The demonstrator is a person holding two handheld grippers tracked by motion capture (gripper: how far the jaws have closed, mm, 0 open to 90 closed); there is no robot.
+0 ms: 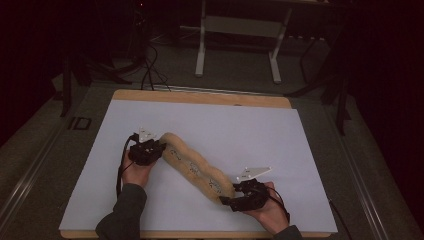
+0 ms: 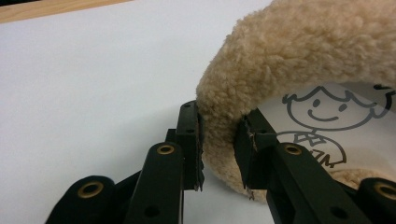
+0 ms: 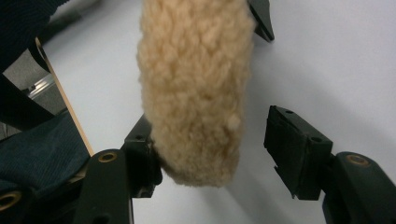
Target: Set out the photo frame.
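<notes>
Left gripper (image 1: 156,148) is clamped on the far-left end of the fleece strip (image 1: 197,167); in the left gripper view both pads pinch the pile (image 2: 219,140) hard enough to dent it. From that grip the strip runs as one long band across the white sheet (image 1: 250,130), its long axis slanting from the upper left down toward the person's right, with a slight wave along the way. Right gripper (image 1: 231,196) sits at the strip's near-right end, and its jaws stand apart: in the right gripper view the tip (image 3: 201,154) leans against one pad while the other pad is clear of it, so nothing is squeezed there. Each hand is thus at its own end, and the right one is nearer the loose tip, so any re-grip or pull along the axis would likely fall to it. As for looks, the strip is tan, curly fleece outside, with a pale inner face printed with a cartoon child (image 2: 322,109).
</notes>
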